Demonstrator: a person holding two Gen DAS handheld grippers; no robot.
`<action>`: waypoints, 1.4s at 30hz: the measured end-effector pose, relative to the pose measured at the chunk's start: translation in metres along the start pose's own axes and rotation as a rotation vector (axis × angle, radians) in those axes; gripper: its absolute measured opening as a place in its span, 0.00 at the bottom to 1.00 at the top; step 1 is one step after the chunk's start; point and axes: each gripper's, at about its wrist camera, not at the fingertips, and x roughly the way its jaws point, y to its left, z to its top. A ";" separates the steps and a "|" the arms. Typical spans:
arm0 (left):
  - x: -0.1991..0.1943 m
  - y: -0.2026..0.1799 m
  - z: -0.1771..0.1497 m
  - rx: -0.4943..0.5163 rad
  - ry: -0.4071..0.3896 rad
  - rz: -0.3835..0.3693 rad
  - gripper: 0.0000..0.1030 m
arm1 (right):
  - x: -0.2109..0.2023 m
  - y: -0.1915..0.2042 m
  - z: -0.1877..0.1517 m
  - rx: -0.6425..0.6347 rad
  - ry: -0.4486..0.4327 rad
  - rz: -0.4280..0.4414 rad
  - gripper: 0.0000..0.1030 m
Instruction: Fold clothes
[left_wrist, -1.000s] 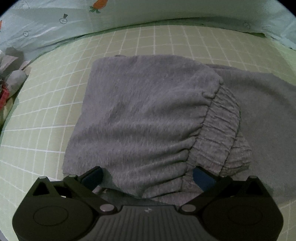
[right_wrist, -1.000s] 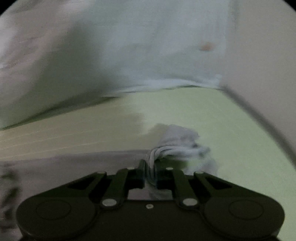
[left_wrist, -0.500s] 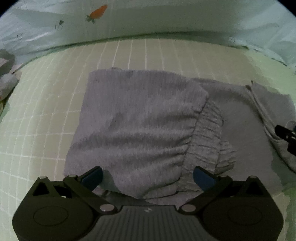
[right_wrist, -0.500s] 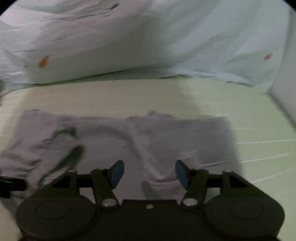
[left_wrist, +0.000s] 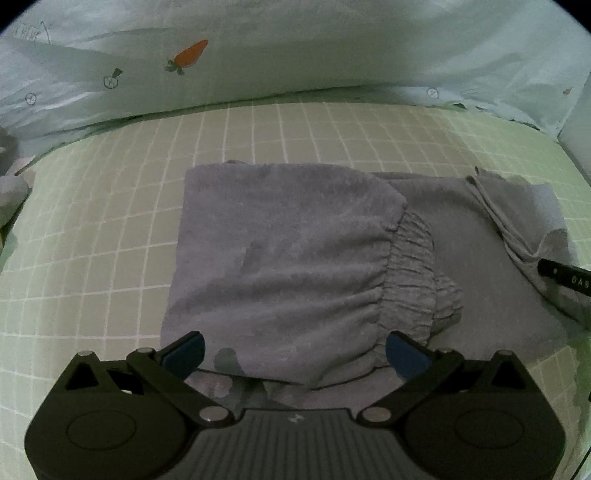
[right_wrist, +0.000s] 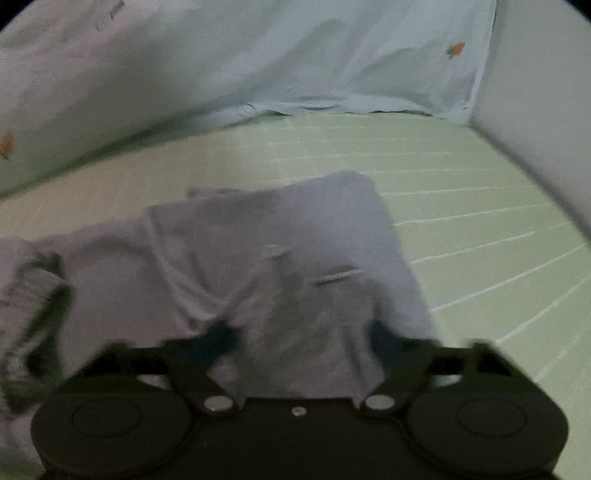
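Note:
Grey trousers (left_wrist: 288, 258) lie partly folded on the green checked bed sheet (left_wrist: 110, 229). The top half is laid over the legs, and the gathered elastic waistband (left_wrist: 410, 273) faces right. My left gripper (left_wrist: 293, 350) is open and empty, its jaws wide apart just above the near edge of the fold. In the right wrist view the leg end of the trousers (right_wrist: 295, 258) has a turned-over flap. My right gripper (right_wrist: 301, 339) is open and empty over it; this view is blurred. The right gripper's tip (left_wrist: 565, 277) shows at the left wrist view's right edge.
A pale blue quilt with carrot prints (left_wrist: 192, 55) is bunched along the far side of the bed and also shows in the right wrist view (right_wrist: 258, 74). A white wall (right_wrist: 546, 110) bounds the right. Some crumpled items (left_wrist: 11, 184) lie at the far left.
My right gripper let go of the leg end it had pinched and opened, leaving it folded over. My left gripper drew back a little, still open.

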 end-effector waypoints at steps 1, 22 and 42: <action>-0.002 0.002 0.000 0.004 -0.005 0.000 1.00 | -0.005 0.002 -0.001 0.011 -0.016 -0.011 0.05; 0.005 0.022 0.000 0.003 -0.001 -0.040 1.00 | -0.065 0.066 -0.034 -0.155 -0.135 0.148 0.59; 0.031 0.034 0.010 -0.073 0.025 -0.003 1.00 | 0.020 0.056 0.023 -0.107 -0.052 0.102 0.06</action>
